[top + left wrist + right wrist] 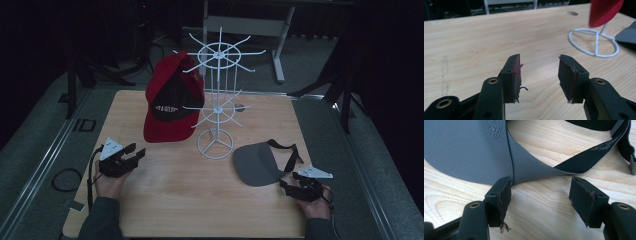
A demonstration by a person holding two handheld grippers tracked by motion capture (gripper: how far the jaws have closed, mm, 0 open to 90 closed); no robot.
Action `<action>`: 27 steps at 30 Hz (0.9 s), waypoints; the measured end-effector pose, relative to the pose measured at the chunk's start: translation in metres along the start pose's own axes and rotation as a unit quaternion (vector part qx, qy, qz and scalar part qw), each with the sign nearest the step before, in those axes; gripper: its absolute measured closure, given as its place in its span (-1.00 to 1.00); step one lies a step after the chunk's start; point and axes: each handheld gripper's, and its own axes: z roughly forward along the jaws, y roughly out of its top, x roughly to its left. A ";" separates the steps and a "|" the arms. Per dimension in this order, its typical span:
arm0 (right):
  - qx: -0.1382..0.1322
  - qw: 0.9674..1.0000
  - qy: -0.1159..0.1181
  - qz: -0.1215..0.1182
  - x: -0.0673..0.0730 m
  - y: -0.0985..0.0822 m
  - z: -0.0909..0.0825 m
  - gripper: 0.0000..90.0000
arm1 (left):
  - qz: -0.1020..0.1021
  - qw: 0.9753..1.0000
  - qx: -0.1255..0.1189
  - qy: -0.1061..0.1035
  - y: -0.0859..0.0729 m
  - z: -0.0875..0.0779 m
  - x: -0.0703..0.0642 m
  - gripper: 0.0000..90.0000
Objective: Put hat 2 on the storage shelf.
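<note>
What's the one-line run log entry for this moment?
left gripper: open, empty | right gripper: open, at grey visor | red cap: hanging on white wire rack

Bare table between grippers (rack beyond)

I am working in a darkened lab or test bay. A bare wooden tabletop sits on a grey bench with metal rails, and black stands flank it left and right. A loose cable lies near left, and a metal-legged table frame stands at the far side.
</note>
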 end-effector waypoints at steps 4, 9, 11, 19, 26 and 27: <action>0.000 1.000 0.000 0.000 0.000 0.000 0.000 -0.25 | -0.005 1.000 0.016 0.005 -0.006 0.005 0.003 0.17; 0.000 1.000 0.000 0.001 0.000 0.000 0.000 -0.25 | 0.000 0.998 0.038 0.051 -0.013 0.012 0.006 0.18; 0.001 1.000 -0.002 0.002 0.000 0.000 0.000 -0.24 | -0.007 0.997 0.047 0.057 -0.016 0.015 0.009 0.18; 0.008 1.000 -0.028 0.004 0.003 0.004 -0.008 -0.01 | -0.009 0.994 0.090 0.058 -0.021 0.025 0.010 0.14; -0.010 0.999 -0.042 0.010 0.004 0.015 -0.021 0.22 | -0.014 0.992 0.115 0.053 -0.024 0.029 0.012 0.13; -0.010 0.999 -0.044 0.011 0.003 0.018 -0.022 0.24 | -0.014 0.992 0.116 0.053 -0.024 0.029 0.012 0.13</action>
